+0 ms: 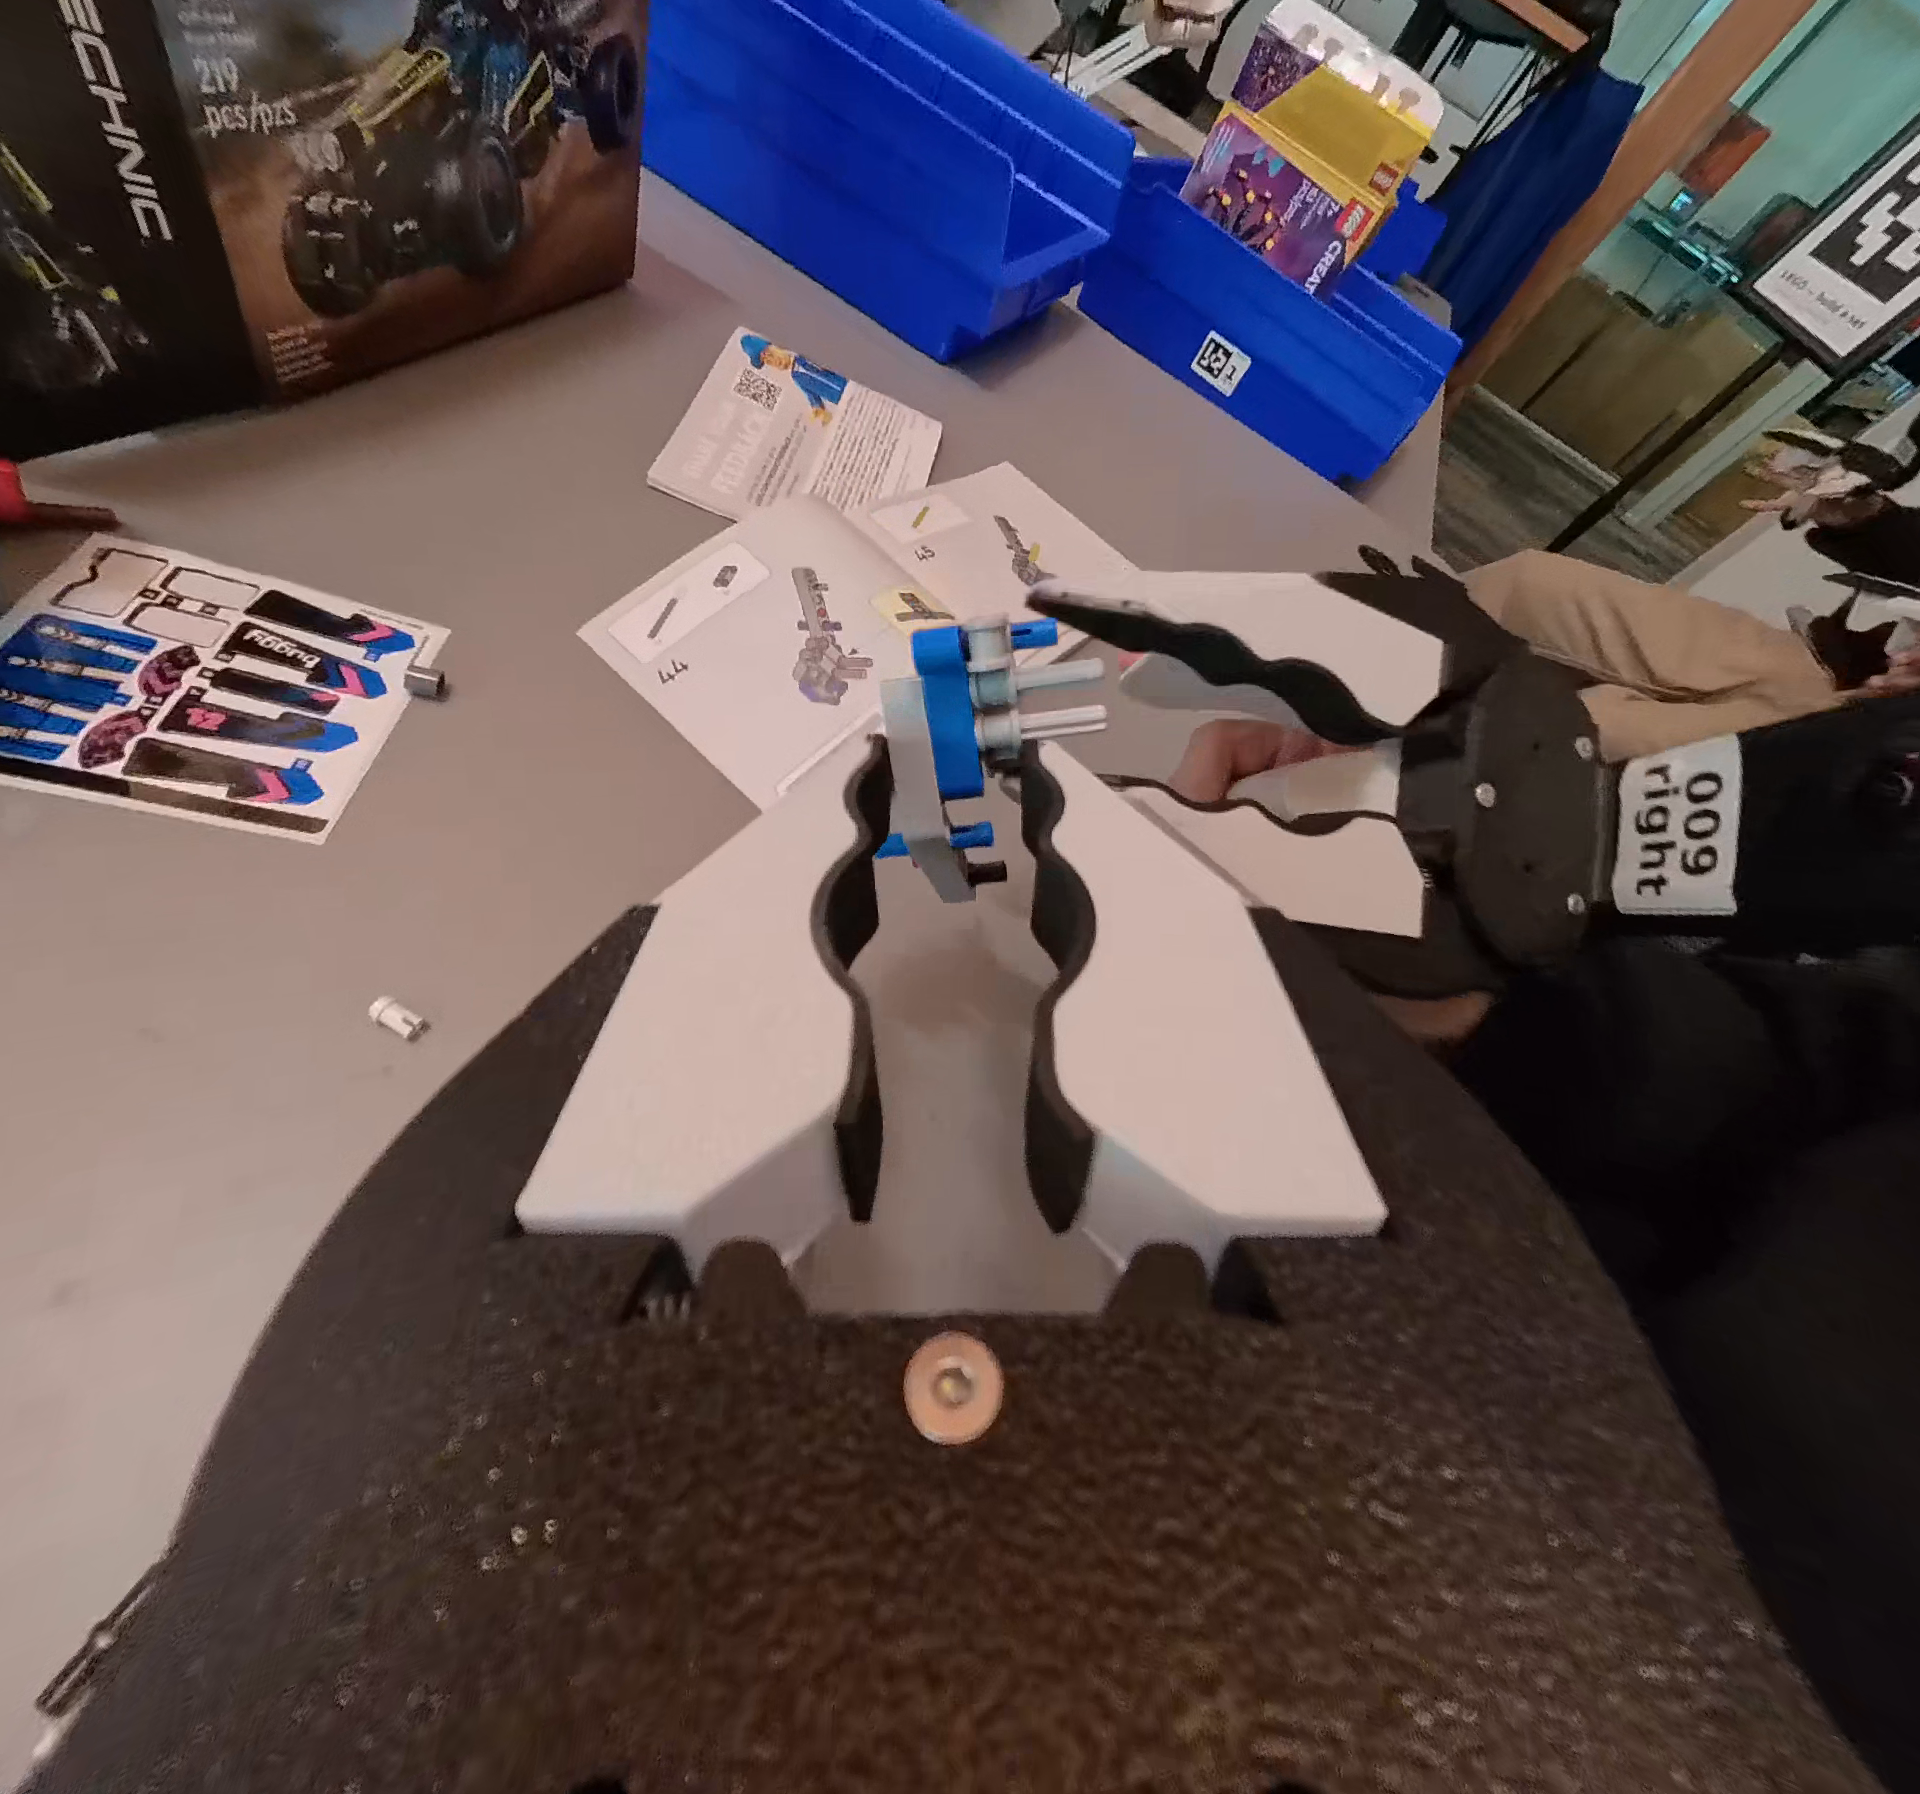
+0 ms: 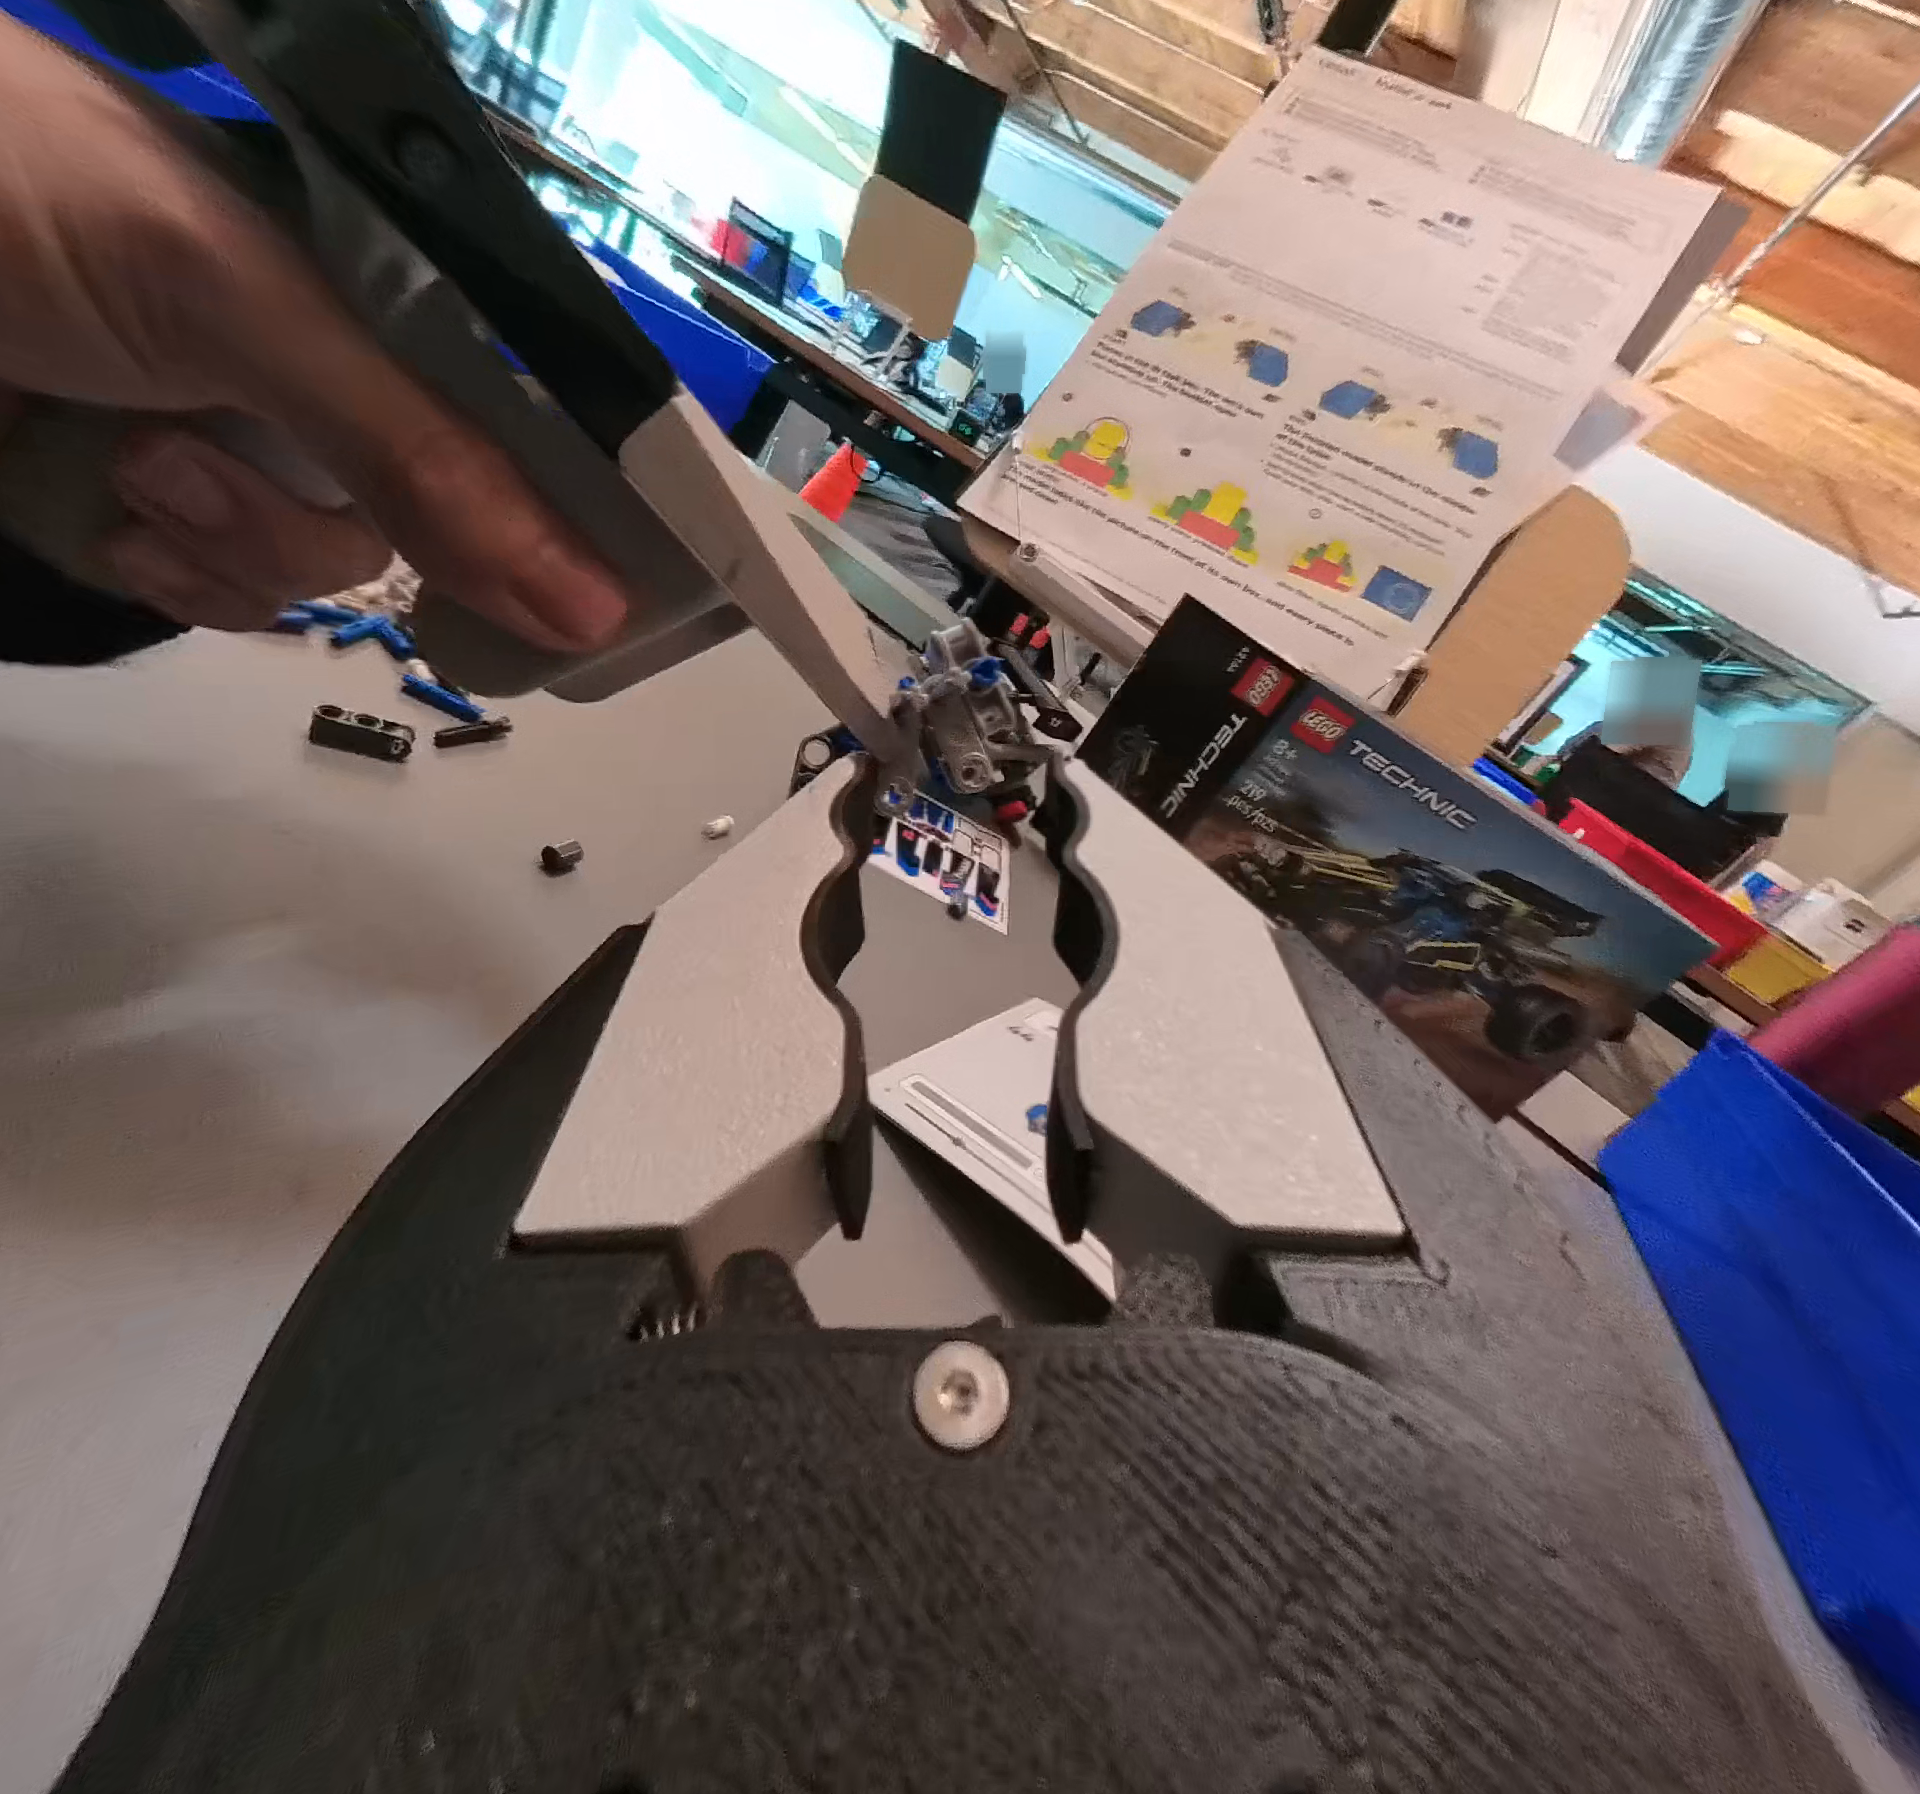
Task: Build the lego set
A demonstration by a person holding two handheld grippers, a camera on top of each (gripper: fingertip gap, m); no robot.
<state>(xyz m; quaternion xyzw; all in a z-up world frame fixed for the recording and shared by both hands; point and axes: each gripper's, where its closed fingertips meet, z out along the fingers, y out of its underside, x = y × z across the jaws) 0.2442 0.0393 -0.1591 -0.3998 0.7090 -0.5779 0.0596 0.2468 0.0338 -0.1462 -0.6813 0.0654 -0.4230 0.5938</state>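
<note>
Blue-grey lego assembly (image 1: pixel 940 768) stands upright, axles pointing right, in left gripper (image 1: pixel 951 788).

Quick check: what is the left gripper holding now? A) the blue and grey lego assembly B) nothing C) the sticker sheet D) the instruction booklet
A: in the left wrist view the left gripper has its jaws closed on the blue and grey lego assembly, lifted above the table.

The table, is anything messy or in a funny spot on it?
A little. Two tiny grey pieces lie loose on the grey table, far apart. The instruction booklet lies crooked, partly over another leaflet. Nothing looks broken.
</note>
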